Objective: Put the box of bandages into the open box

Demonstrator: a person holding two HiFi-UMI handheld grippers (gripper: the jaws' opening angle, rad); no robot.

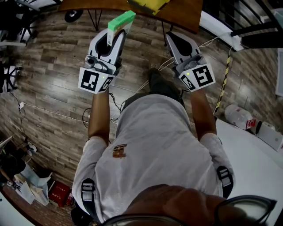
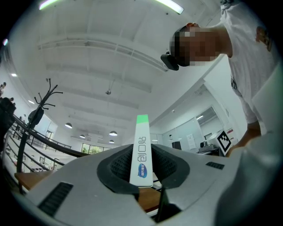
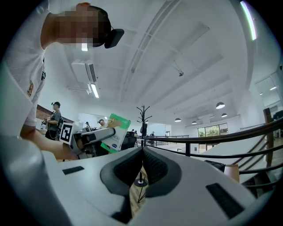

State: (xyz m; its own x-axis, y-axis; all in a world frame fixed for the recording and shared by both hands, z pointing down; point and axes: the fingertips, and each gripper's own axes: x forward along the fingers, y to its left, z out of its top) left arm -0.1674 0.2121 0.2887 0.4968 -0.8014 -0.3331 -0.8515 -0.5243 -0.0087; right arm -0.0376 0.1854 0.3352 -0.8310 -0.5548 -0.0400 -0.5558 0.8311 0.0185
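Surface [image 1: 185,13]: wooden, ahead of you; no open box identifiable on it.
Left claw [image 2: 142,168]: clenched on the bandage box [image 2: 142,137], raised in the air.
Right claw [image 3: 142,170]: closed, empty.
Progress: your pickup is done; carry and placement are outstanding.

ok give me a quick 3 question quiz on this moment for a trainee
1. Fill in: the box of bandages is clamped in the ____ gripper.
2. The right gripper's jaws are: A) wide apart B) together, with nothing between them C) clamped on a cable
3. True or false: the upper end of the box of bandages is red.

Key: 1 the left gripper; 2 B; 3 false, it is green.
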